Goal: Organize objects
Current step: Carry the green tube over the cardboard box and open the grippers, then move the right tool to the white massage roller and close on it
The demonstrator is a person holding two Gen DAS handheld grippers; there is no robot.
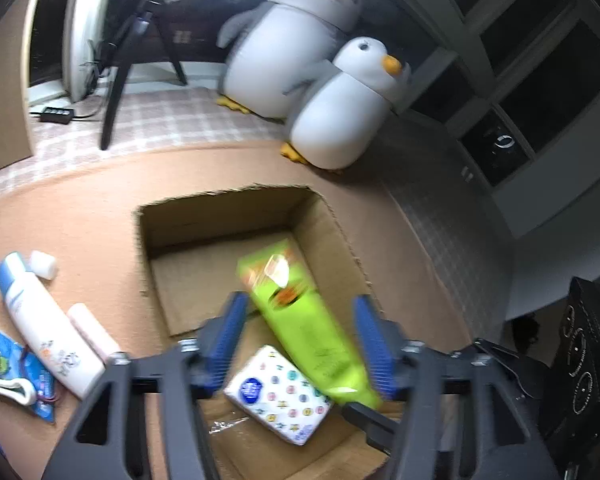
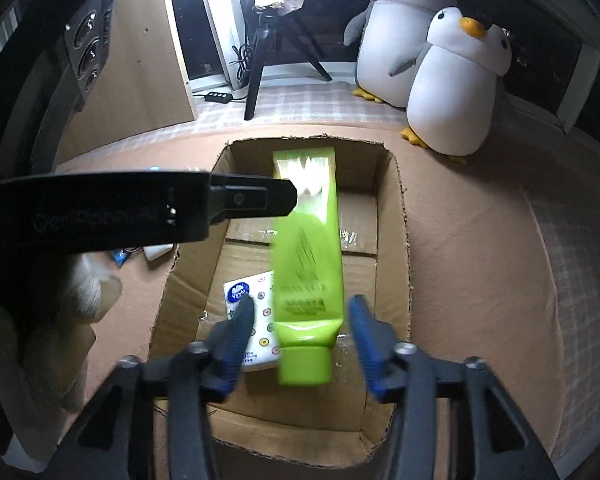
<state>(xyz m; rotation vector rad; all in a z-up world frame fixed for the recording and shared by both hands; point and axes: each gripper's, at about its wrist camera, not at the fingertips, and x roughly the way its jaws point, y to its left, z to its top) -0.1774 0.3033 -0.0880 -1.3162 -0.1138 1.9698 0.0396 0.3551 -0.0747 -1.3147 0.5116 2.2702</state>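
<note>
Left wrist view: my left gripper stands with its blue fingers spread wide over the open cardboard box. The green tube is blurred and lies between the fingers, slanting across the box; I see a gap on both sides, so neither pad presses it. A patterned tissue pack lies on the box floor, partly beneath the tube. Left of the box, on the brown bench, lie a white spray bottle, a small white cap, a pink stick and a blue packet. Two plush penguins sit behind.

Right wrist view: my right gripper is likewise spread wide, the tube cap-end towards me between the fingers, touching neither. The tube is inside the box, over the tissue pack.
</note>
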